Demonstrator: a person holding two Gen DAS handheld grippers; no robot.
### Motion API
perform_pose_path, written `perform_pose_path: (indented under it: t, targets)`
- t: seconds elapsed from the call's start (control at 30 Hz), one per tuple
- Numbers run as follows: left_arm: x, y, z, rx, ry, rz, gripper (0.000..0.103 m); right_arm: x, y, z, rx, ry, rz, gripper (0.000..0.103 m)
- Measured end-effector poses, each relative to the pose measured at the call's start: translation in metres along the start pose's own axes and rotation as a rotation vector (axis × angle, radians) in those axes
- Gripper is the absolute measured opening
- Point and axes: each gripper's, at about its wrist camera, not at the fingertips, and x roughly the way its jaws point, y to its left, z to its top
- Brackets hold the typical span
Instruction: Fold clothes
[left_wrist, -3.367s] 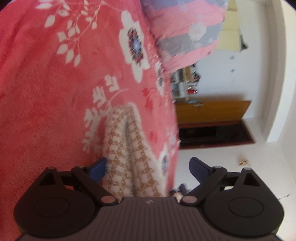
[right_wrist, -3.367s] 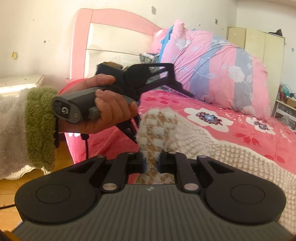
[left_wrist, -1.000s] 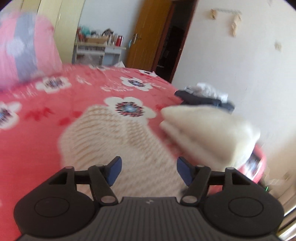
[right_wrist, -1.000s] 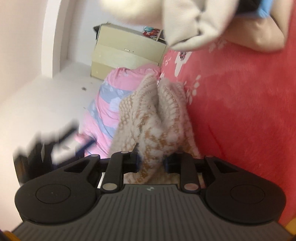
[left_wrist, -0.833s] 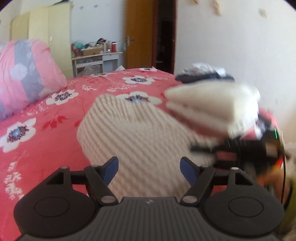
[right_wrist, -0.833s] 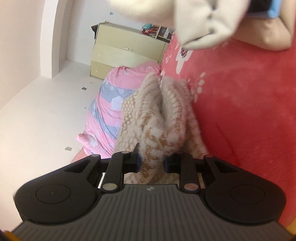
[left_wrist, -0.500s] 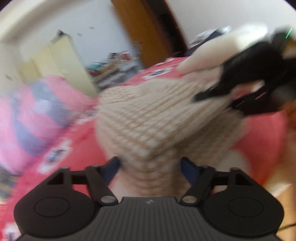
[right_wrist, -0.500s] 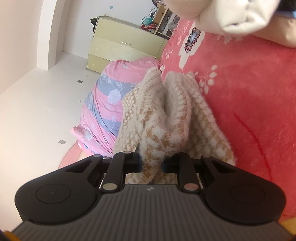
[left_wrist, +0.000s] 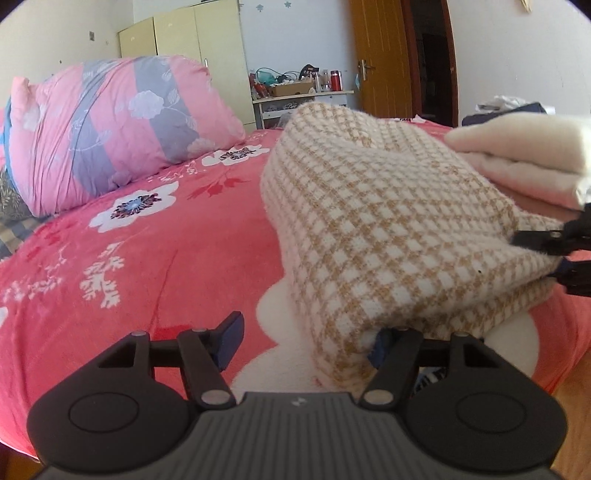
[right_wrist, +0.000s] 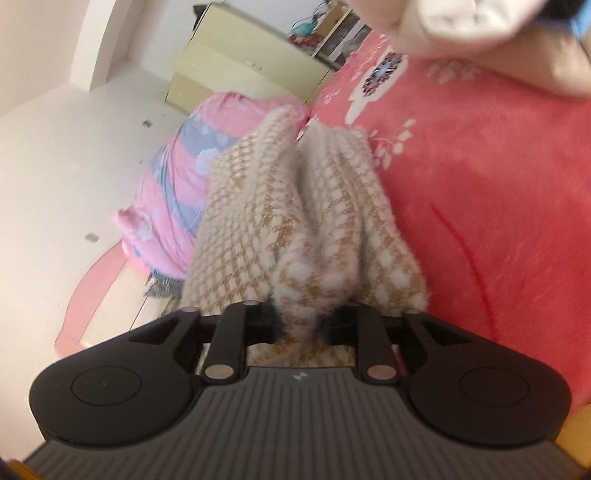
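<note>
While the left gripper (left_wrist: 304, 341) hangs low over the bed's red floral blanket (left_wrist: 155, 254), its jaws stand spread wide and grasp nothing. Its blue-tipped left finger is clear of any cloth; the right finger sits under the near corner of the checked sweater (left_wrist: 384, 229), touching or just beneath the fabric, though which of the two cannot be told. That tan-and-white garment lies ahead and to the right of the left jaws, folded into a thick bundle whose near edge droops over the right finger. At its far right corner, the right gripper (left_wrist: 554, 254) shows as dark finger tips pinching the fabric.

From the right wrist view, the right gripper (right_wrist: 301, 323) has its jaws clenched on a bunched fold of the checked sweater (right_wrist: 295, 221), the cloth squeezed between both fingers and spreading forward from them in two soft ridges. Beyond the sweater lies the blanket (right_wrist: 498, 203), and a pink and grey striped pillow (left_wrist: 110, 125) rests at the far end of the bed, ahead and left of the left jaws. A cream fleece sleeve (left_wrist: 524, 155) crosses above the sweater's right side.
</note>
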Motion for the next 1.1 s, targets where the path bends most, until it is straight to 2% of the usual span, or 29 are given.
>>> perform_pose_path:
  t: [0.1,0.2,0.27,0.33,0.43,0.57,0.67,0.7,0.8,0.93,1.03,1.1]
  targets:
    - [0.001,0.0,-0.003,-0.013,-0.004,0.001,0.067,-0.032,0.013,0.001,-0.1,0.007,-0.058,0.03]
    - [-0.001,-0.002,-0.006,-0.044,-0.005,-0.002,0.067,-0.06,0.056,-0.002,-0.369,-0.072,-0.188,0.025]
    - [-0.002,-0.003,-0.007,-0.072,-0.002,-0.004,0.067,-0.064,0.094,-0.004,-0.588,-0.144,-0.231,0.019]
    - [-0.002,-0.002,-0.007,-0.087,-0.002,0.001,0.067,-0.053,0.132,-0.008,-0.803,-0.201,-0.25,0.015]
    - [-0.004,-0.003,-0.009,-0.111,-0.002,0.007,0.067,-0.018,0.173,-0.019,-1.061,-0.245,-0.242,0.012]
    - [-0.002,0.001,-0.012,-0.133,-0.001,-0.004,0.068,0.045,0.165,-0.025,-1.196,-0.144,-0.305,0.01]
    - [0.001,0.004,-0.014,-0.153,0.001,-0.043,0.07,0.087,0.095,-0.026,-1.175,-0.016,-0.417,0.007]
    - [0.001,0.004,-0.014,-0.149,0.003,-0.039,0.07,0.085,0.083,-0.023,-1.153,-0.044,-0.414,0.007]
    - [-0.001,0.011,-0.016,-0.174,0.001,-0.068,0.07,0.079,0.086,-0.007,-1.064,-0.04,-0.381,0.007]
    - [-0.027,0.026,-0.025,-0.196,-0.024,-0.154,0.067,0.077,0.08,-0.01,-1.083,-0.061,-0.378,0.007]
    - [-0.06,0.041,-0.03,-0.215,-0.092,-0.168,0.063,0.075,0.077,-0.006,-1.026,-0.066,-0.358,0.007]
    - [-0.078,0.05,-0.023,-0.251,-0.166,-0.197,0.058,0.082,0.077,-0.012,-1.002,-0.076,-0.347,0.007]
